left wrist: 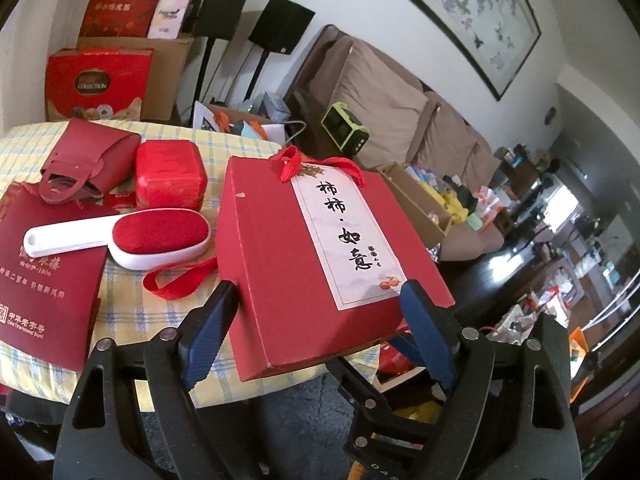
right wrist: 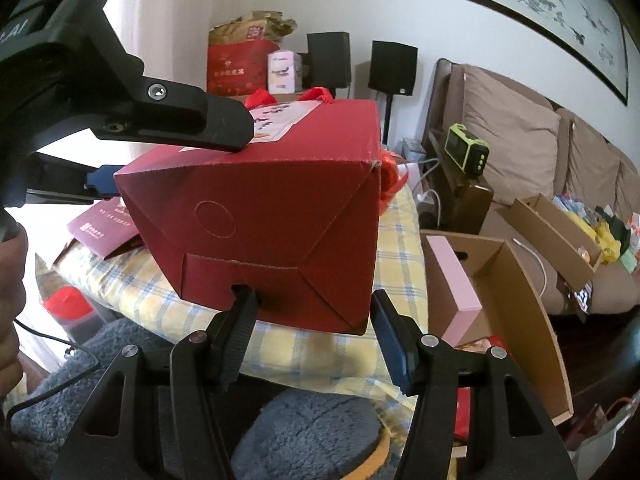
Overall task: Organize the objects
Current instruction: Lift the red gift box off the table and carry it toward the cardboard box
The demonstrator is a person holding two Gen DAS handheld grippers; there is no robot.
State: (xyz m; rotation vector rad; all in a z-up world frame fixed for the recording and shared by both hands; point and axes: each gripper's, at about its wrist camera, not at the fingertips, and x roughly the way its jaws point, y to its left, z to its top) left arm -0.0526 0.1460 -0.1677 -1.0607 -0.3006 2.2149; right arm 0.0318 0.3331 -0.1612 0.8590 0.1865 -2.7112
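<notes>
A red gift box (left wrist: 304, 264) with a white label and red ribbon handles is seen at the centre of the left wrist view, tilted, its near end raised over the yellow checked tablecloth (left wrist: 132, 304). The left gripper (left wrist: 316, 300) is spread wide across the box's near end; one blue pad (left wrist: 216, 320) is pressed against the left side and the other against the right corner, so the box is gripped there. In the right wrist view the same box (right wrist: 280, 208) fills the middle of the frame, its folded bottom turned toward the camera. The right gripper (right wrist: 312, 336) is set at the lower edge of the box, about half open; the left finger (right wrist: 240, 320) is touching the bottom flap by a small slot, the right one stands just beside the lower right corner. Whether the box is really clamped there cannot be told. The left gripper (right wrist: 176, 152) is seen at upper left of this view, one finger over the box top, one under it.

At left centre of the left wrist view a white lint brush (left wrist: 132, 236) with a red pad lies on the cloth, near a red tin (left wrist: 170, 176), a dark red pouch (left wrist: 88, 156) and a dark red paper bag (left wrist: 44, 268). An open cardboard box (right wrist: 516, 312) with a pink box (right wrist: 456, 292) inside is seen at right of the right wrist view.
</notes>
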